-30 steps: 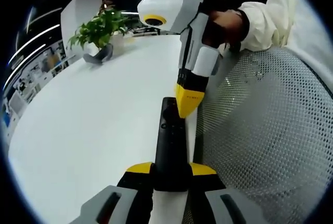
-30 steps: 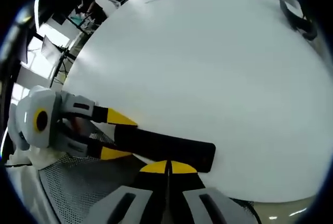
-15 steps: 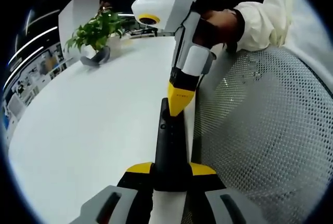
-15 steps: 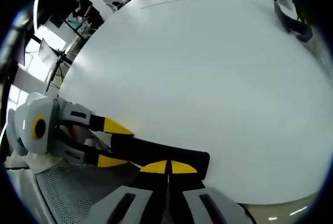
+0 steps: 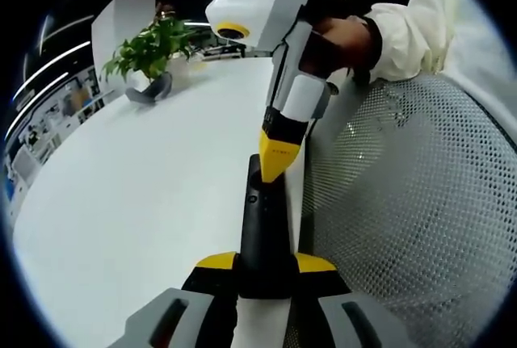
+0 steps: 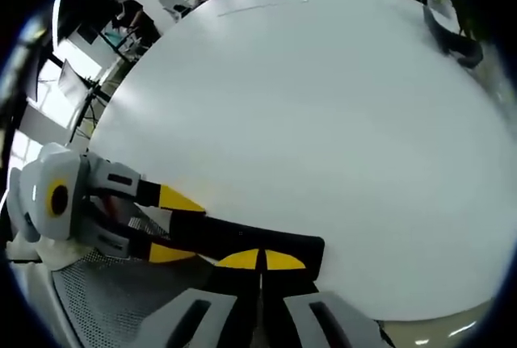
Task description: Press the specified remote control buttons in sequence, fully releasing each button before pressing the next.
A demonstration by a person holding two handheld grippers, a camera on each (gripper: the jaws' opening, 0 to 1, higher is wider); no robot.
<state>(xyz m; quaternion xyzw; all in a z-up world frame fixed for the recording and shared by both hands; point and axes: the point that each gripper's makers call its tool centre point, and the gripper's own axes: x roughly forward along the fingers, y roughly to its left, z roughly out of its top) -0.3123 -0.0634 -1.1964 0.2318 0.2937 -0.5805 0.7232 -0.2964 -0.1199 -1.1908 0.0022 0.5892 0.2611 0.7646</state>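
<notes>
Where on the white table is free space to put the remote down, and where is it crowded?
The round white table is bare from the black remote control out to the grey curved object and green potted plant at its far edge. The near edge is crowded: left gripper shut on the remote, right gripper shut above it, beside the white mesh chair.

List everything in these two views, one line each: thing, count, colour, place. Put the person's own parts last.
Remote control: one, black, at the table's near edge, clamped at one end by the left gripper.
Table: one, white, round, spread across both views.
Potted plant: one, green, on the far side of the table.
Mesh chair: one, white, beside the table.
Left gripper: one, white with yellow fingers, shut on the remote control.
Right gripper: one, white with yellow fingers, shut, tip down on the remote control's far end.
Hand: one, in a cream sleeve, holding the right gripper.
</notes>
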